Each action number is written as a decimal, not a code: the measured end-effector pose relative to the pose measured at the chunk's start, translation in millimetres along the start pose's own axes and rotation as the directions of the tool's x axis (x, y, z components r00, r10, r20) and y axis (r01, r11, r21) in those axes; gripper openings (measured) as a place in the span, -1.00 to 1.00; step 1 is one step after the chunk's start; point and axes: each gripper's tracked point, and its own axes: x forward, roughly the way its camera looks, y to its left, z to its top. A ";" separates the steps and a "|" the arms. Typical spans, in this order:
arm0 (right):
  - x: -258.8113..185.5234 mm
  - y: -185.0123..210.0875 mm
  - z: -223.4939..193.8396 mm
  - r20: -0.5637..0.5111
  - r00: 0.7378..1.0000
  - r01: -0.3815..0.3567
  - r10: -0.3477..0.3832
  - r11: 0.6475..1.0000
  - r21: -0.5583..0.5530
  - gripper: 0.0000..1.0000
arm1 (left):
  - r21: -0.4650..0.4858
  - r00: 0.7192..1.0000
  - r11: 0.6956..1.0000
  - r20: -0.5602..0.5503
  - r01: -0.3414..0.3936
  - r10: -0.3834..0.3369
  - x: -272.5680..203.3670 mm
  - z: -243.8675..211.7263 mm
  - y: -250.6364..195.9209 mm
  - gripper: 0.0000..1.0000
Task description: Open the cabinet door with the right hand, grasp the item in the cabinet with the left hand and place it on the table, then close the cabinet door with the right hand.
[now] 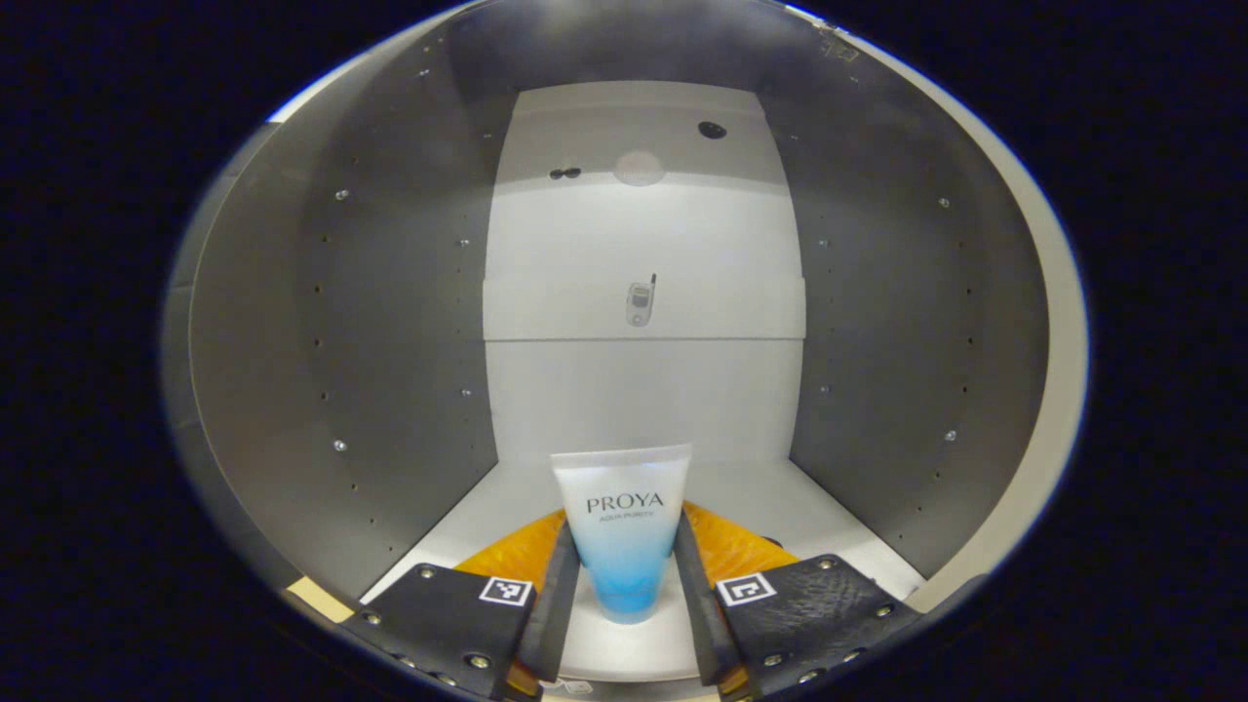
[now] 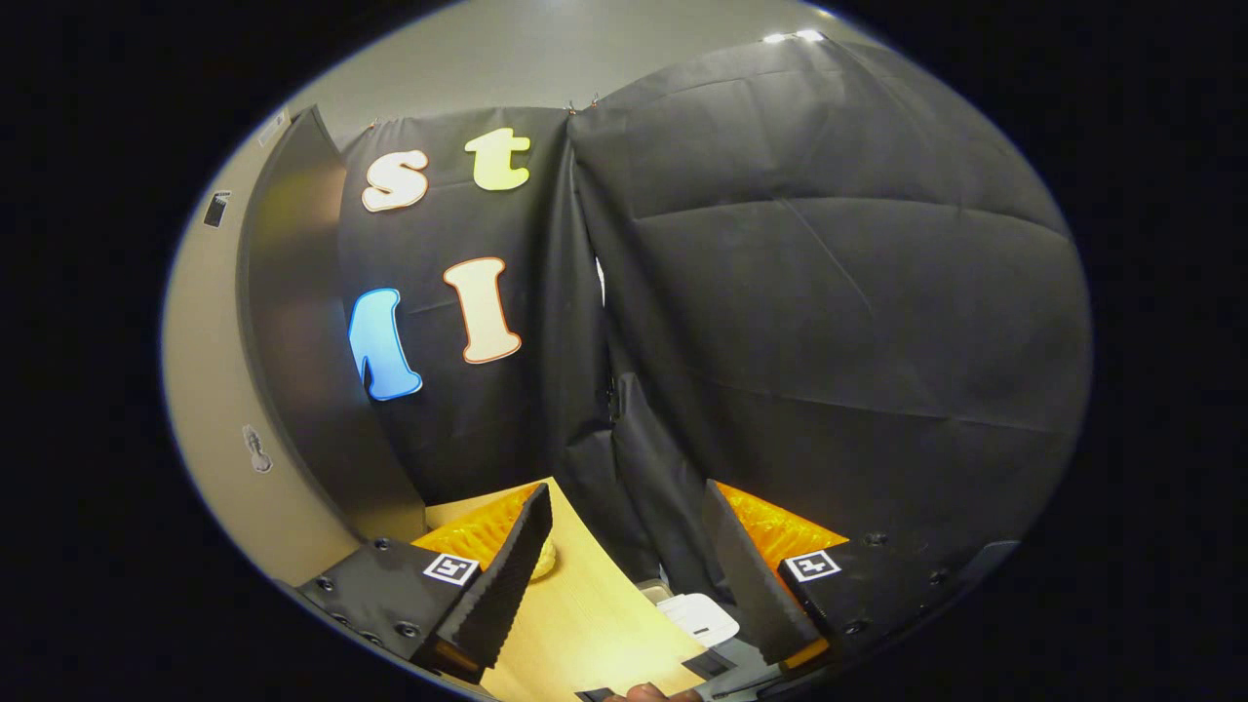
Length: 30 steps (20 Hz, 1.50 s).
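While inside cabinet [image 1: 390, 322], left gripper [image 1: 624, 575] flanks tube [image 1: 624, 526] (upright)

Right claw [image 2: 624, 556] agape above table [image 2: 585, 604]

Smooth plastic tube [image 1: 624, 531], matt cabinet walls [image 1: 390, 370], wood-grain table [image 2: 585, 604].

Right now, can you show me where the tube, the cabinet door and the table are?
tube [image 1: 624, 536]: left gripper view, middle of its body.
cabinet door [image 2: 292, 322]: right gripper view, its dark inner face.
table [image 2: 585, 614]: right gripper view, bare wooden top.
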 end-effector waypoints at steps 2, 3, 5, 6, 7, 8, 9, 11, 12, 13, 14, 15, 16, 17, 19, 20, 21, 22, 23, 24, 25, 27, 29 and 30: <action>-3.4 1.0 -3.5 -0.001 1.000 -0.003 0.003 1.000 -0.016 0.96 | -0.012 1.000 1.000 -0.002 0.014 -0.014 -2.4 -0.2 -1.4 0.07; -4.2 1.3 -5.4 -0.003 1.000 -0.003 0.003 1.000 -0.019 0.96 | -0.022 1.000 0.999 -0.004 0.026 -0.026 -5.3 -0.5 -2.6 0.04; -6.2 1.2 -9.2 -0.016 1.000 -0.003 0.003 1.000 -0.008 0.96 | -0.026 0.999 0.999 -0.008 0.043 -0.043 -10.8 -0.6 -2.1 0.02; -8.0 2.8 -10.4 -0.019 1.000 -0.008 0.009 1.000 0.007 0.96 | -0.021 0.999 0.998 -0.004 0.053 -0.053 -14.9 1.0 -1.9 0.04; -10.8 5.1 -10.0 -0.019 1.000 -0.016 0.017 1.000 0.022 0.96 | -0.013 0.998 0.998 0.003 0.063 -0.063 -18.4 3.9 -2.2 0.05; -13.0 6.8 -9.3 -0.016 1.000 -0.020 0.021 0.999 0.032 0.96 | -0.008 0.997 0.997 0.012 0.075 -0.075 -22.6 7.2 -1.7 0.05; -15.4 6.6 -9.4 -0.010 1.000 -0.018 0.018 0.999 0.033 0.96 | -0.010 0.996 0.996 0.020 0.086 -0.086 -28.8 11.2 -0.6 0.02; -22.5 7.4 -10.5 -0.004 1.000 -0.015 0.015 1.000 0.024 0.96 | -0.027 0.993 0.993 0.034 0.112 -0.111 -41.3 18.5 1.9 0.02; -26.4 8.8 -10.9 -0.004 1.000 -0.017 0.017 0.999 0.028 0.96 | -0.037 0.992 0.992 0.036 0.122 -0.121 -47.3 21.1 4.1 0.02; -31.7 11.4 -11.3 -0.005 1.000 -0.025 0.025 0.999 0.041 0.96 | -0.044 0.991 0.990 0.035 0.131 -0.129 -56.5 21.3 8.7 0.04; -36.5 15.4 -10.3 -0.005 0.999 -0.034 0.034 0.998 0.060 0.96 | -0.047 0.990 0.989 0.037 0.138 -0.137 -66.0 22.8 12.8 0.05; -41.5 20.1 -10.6 -0.001 0.999 -0.042 0.043 0.996 0.078 0.96 | -0.048 0.989 0.988 0.041 0.144 -0.142 -78.0 23.6 19.3 0.05; -45.9 23.4 -9.0 0.004 0.999 -0.048 0.048 0.995 0.090 0.96 | -0.046 0.988 0.988 0.044 0.148 -0.146 -87.0 24.8 26.1 0.05; -50.9 24.4 -9.9 0.006 0.999 -0.046 0.046 0.995 0.092 0.96 | -0.044 0.988 0.988 0.045 0.148 -0.146 -93.5 25.3 34.3 0.04; -61.4 17.0 -9.1 0.005 1.000 -0.017 0.017 0.998 0.065 0.96 | -0.048 0.989 0.988 0.041 0.147 -0.145 -108.1 19.9 48.2 0.04; -69.2 11.8 -3.3 0.020 1.000 0.002 -0.003 0.999 0.043 0.96 | -0.051 0.988 0.988 0.035 0.149 -0.147 -117.2 16.4 56.6 0.04; -76.1 7.5 3.6 0.039 0.999 0.022 -0.023 0.999 0.025 0.96 | -0.052 0.989 0.988 0.034 0.146 -0.145 -127.1 12.2 67.2 0.04; -83.1 4.3 10.2 0.054 0.998 0.036 -0.037 0.999 0.014 0.84 | -0.050 0.989 0.988 0.032 0.143 -0.142 -135.1 8.0 75.7 0.04; -90.1 4.8 14.1 0.069 0.997 0.040 -0.041 0.999 0.010 0.84 | -0.047 0.990 0.989 0.031 0.137 -0.136 -143.2 1.8 84.5 0.04; -96.6 6.5 18.6 0.082 0.996 0.041 -0.041 0.999 0.009 1.00 | -0.044 0.992 0.991 0.025 0.129 -0.128 -151.7 -5.9 94.9 0.04; -101.6 9.2 20.1 0.092 0.995 0.038 -0.039 0.999 0.009 1.00 | -0.040 0.992 0.992 0.021 0.121 -0.121 -160.3 -15.0 106.6 0.04; -110.6 14.0 18.0 0.098 0.995 0.035 -0.036 0.999 0.010 0.84 | -0.023 0.994 0.994 0.026 0.103 -0.102 -173.3 -34.0 129.8 0.04; -119.3 21.7 12.9 0.093 0.995 0.025 -0.026 1.000 0.014 0.84 | -0.011 0.995 0.996 0.032 0.091 -0.090 -187.0 -59.1 151.4 0.04; -123.8 27.6 10.3 0.091 0.996 0.012 -0.013 1.000 0.011 0.84 | -0.017 0.996 0.996 0.033 0.089 -0.088 -191.8 -73.2 160.8 0.05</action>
